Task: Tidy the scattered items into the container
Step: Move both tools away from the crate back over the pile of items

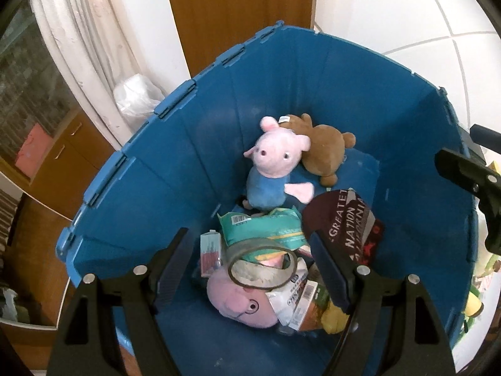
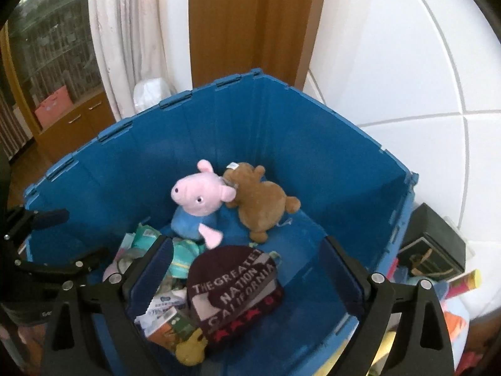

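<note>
Hovering over the deep blue plastic folding crate (image 1: 281, 100), both grippers stand with their jaws spread wide and nothing between them. The left gripper (image 1: 250, 269) hangs above the near end of the pile; the right gripper (image 2: 247, 275) hangs above the dark maroon knitted beanie with white lettering (image 2: 235, 297).

Many of the task's things already lie inside the crate: a pink pig plush in a blue shirt (image 1: 272, 163) leaning against a brown plush bear (image 1: 322, 150) at the far end, a larger pink pig plush head (image 1: 235, 300), a greyish roll of tape (image 1: 263, 263), green-and-white soft packets (image 1: 266, 228) and small printed cartons (image 1: 308, 307). Outside the crate's right wall some things sit on the floor — a black box with a ribbon (image 2: 432, 250) and a pink-and-yellow tube (image 2: 463, 279) among them, the rest too blurred to name.

By my judgement the plush toys and beanie are light and soft, best pinched on a limb, ear or fold. The tape roll is stiff — take it across its rim. The packets look slippery and crushable, and the box likely needs a grip across a narrow side.
</note>
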The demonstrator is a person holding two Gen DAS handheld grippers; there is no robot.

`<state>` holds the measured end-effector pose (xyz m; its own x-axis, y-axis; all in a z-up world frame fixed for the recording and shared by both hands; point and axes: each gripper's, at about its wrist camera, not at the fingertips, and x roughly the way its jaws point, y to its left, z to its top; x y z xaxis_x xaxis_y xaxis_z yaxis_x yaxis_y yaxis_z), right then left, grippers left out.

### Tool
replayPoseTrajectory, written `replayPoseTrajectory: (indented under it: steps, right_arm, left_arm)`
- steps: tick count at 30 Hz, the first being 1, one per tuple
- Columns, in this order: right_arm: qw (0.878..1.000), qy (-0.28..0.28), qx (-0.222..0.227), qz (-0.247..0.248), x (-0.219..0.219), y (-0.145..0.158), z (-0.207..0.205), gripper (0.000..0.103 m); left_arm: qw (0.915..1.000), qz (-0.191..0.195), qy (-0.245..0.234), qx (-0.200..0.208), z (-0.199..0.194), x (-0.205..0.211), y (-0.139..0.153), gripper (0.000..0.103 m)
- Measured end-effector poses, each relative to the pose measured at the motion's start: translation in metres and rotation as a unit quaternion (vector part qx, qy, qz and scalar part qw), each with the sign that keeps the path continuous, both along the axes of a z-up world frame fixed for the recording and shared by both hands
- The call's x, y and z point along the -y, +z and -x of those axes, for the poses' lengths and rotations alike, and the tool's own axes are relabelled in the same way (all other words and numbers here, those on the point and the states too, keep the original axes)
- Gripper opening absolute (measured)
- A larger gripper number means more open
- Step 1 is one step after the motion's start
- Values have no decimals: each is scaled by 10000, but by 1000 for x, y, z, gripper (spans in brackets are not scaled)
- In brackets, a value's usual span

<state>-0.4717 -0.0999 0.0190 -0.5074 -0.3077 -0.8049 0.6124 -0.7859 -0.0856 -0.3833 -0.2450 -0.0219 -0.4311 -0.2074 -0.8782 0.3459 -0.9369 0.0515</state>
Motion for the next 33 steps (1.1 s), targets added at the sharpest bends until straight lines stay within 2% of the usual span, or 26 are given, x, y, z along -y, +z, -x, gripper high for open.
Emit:
replayPoseTrajectory:
  steps: [6,15,24,33]
  right_arm:
    - [9999,-51,-77,64,-22,10,-20,99]
    - [9994,-306,-145,94,-99,19,-45,101]
    - [9980,-580,-243,113,-226,20,-78,101]
    - [9918,-1266,-120,80,-372,12,-100,102]
  left_arm:
    - [9999,71,-77,-90,-15,-28,13,77]
    - [9992,190,-288,-195,-33,-109,28,77]
    - [9980,221,-499,-303,-57,-222,36,77]
    - [9922,193,-1215,-190,-66,-343,20,77]
